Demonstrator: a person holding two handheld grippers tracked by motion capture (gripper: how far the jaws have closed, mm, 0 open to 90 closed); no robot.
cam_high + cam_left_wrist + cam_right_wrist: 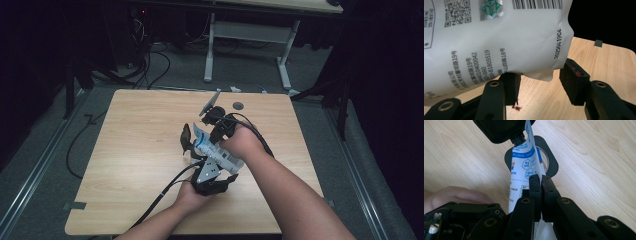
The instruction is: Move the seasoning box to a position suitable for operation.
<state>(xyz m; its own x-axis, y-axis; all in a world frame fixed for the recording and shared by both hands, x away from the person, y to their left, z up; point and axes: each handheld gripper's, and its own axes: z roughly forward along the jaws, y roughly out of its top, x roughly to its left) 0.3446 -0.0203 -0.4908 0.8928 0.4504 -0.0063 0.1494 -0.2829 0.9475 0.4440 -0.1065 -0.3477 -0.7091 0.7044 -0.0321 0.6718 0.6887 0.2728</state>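
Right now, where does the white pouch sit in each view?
High view: white pouch at centre, between both grippers.
Left gripper view: it fills the upper left, above the jaws.
Right gripper view: edge-on at centre, pinched by the jaws.
Shared landmark: the wooden table.

We note one table (130,165), square, light wood grain, corners rounded. On it we see a small dark round disc (238,105) near the far edge and a small red speck (516,107) on the wood.
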